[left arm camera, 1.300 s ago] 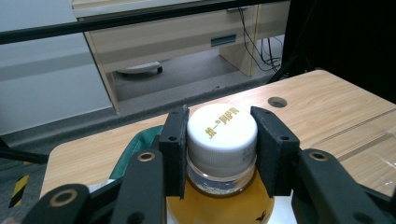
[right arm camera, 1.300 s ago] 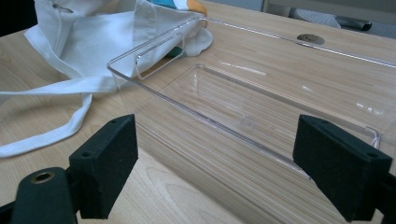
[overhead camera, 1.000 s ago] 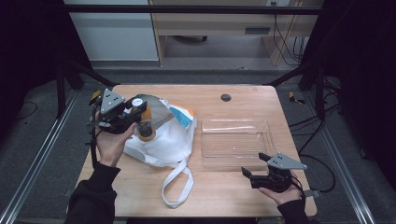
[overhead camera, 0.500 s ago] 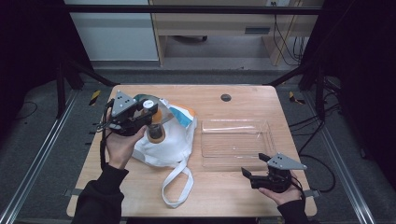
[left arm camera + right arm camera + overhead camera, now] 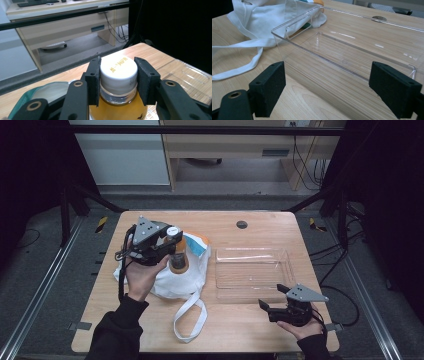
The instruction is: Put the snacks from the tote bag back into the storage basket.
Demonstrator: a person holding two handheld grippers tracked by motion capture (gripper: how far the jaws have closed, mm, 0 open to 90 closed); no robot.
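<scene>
My left gripper (image 5: 172,241) is shut on the white cap of a bottle of orange drink (image 5: 178,257), held upright above a white cloth bag (image 5: 165,275). In the left gripper view the two black pads clamp the cap (image 5: 118,68) on both sides, with the orange liquid (image 5: 117,111) below. My right gripper (image 5: 270,304) rests near the table's front right, open, with nothing between its jaws. Just ahead of it lies a clear plastic tray (image 5: 252,270), whose near wall (image 5: 332,72) stands right in front of the jaws.
The white bag's strap (image 5: 190,317) loops toward the table's front edge. A teal and orange packet (image 5: 200,244) pokes out of the bag. A dark round grommet (image 5: 242,224) sits near the table's far edge. A wooden desk (image 5: 62,27) stands beyond the table.
My left gripper has carried the bottle up and to the right, out over the bag toward the tray. The right gripper has stayed still.
</scene>
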